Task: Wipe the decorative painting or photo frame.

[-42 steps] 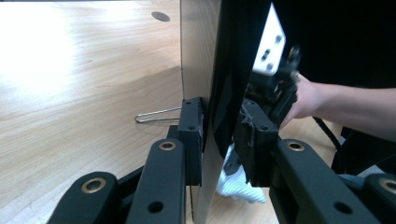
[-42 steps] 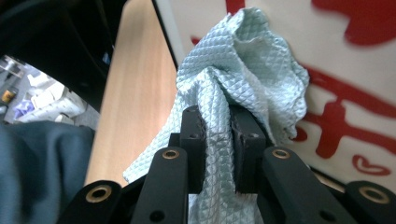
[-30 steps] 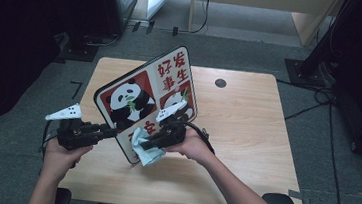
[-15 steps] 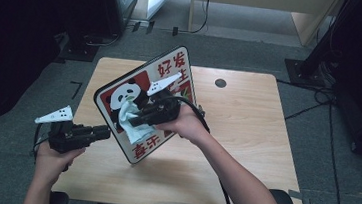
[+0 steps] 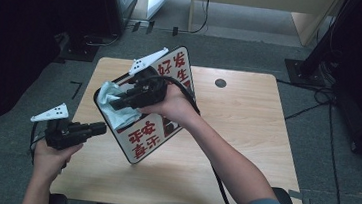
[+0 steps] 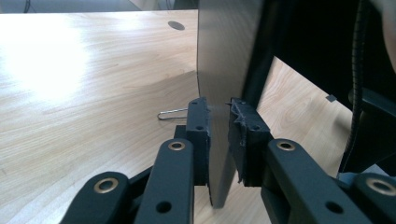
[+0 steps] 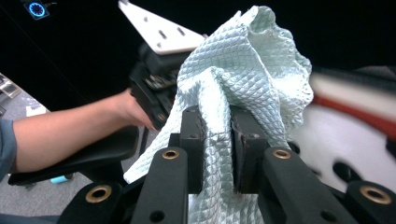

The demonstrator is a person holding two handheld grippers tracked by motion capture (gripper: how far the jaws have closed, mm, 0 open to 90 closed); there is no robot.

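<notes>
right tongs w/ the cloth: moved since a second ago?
Yes. The right tongs and cloth went from the sign's near edge up toward its far-left end.

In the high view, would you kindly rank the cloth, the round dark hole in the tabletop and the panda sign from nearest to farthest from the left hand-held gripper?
1. Panda sign: its lower edge sits at the left hand-held gripper, clamped in the jaws.
2. Cloth: up on the sign's face, in the right hand-held gripper.
3. Round dark hole: far side of the table.

Dim surroundings; glare on the table [image 6: 56, 60]; blurred sign [image 7: 355, 93].
</notes>
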